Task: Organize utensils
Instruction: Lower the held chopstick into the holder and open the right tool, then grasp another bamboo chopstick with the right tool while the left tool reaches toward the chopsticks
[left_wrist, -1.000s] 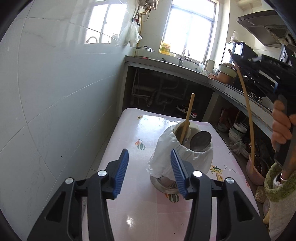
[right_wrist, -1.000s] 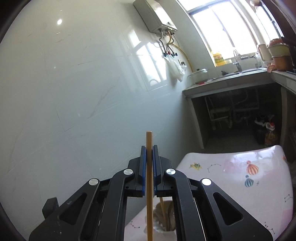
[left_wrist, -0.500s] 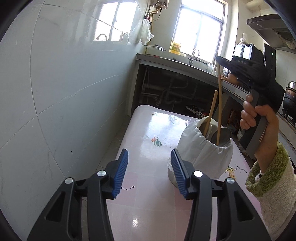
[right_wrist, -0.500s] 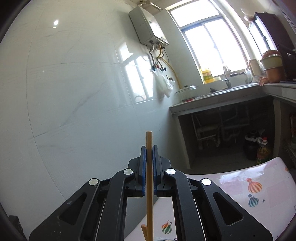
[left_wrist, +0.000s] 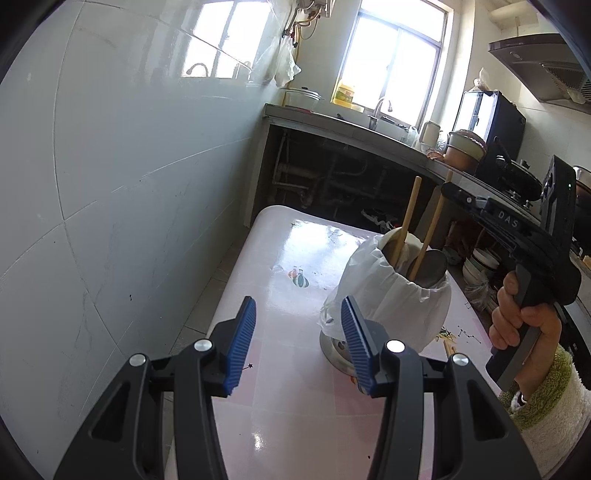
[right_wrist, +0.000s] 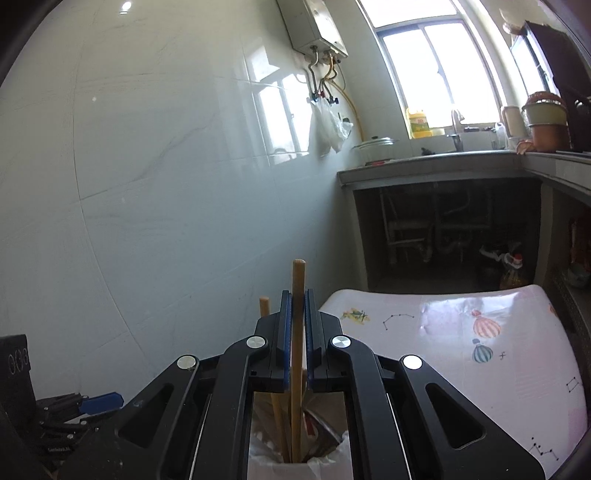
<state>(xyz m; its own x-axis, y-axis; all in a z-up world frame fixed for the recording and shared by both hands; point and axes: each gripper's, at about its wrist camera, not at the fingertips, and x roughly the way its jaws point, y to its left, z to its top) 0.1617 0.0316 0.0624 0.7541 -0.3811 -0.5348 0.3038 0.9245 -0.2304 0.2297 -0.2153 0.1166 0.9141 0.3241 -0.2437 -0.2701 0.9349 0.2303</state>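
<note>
Now, left wrist view, left to right: left tongs (left_wrist: 298, 345) hang part open over the counter (left_wrist: 280, 266), nothing between the blue pads (left_wrist: 242, 343), pointing down at the white-bagged holder (left_wrist: 391, 295). The right pad overlaps the holder's lower left side in this view; contact cannot be told.

Holder stands upright on a metal base (left_wrist: 334, 349) on the patterned counter. Two wooden chopsticks stick out of its mouth. Left chopstick (left_wrist: 408, 218): long axis near upright, top tilted slightly right, lower end inside the holder, free of any grip. Right chopstick (left_wrist: 432, 229): long axis steep, top leaning right, lower end in the holder beside a metal spoon bowl (left_wrist: 432, 267).

Right tongs (left_wrist: 448, 190) come in from the right, held by a hand (left_wrist: 522, 321) in a green-cuffed sleeve (left_wrist: 550, 402), closed on the right chopstick just below its top.

Right wrist view: pads (right_wrist: 285, 339) pinch the held stick (right_wrist: 297, 332), which runs vertical, tip above the pads.

Versus a second ago: the held stick hung curved outside and to the right of the holder; its lower end now sits inside. The right tongs have come down and nearer the holder. Left tongs' gap unchanged.
</note>
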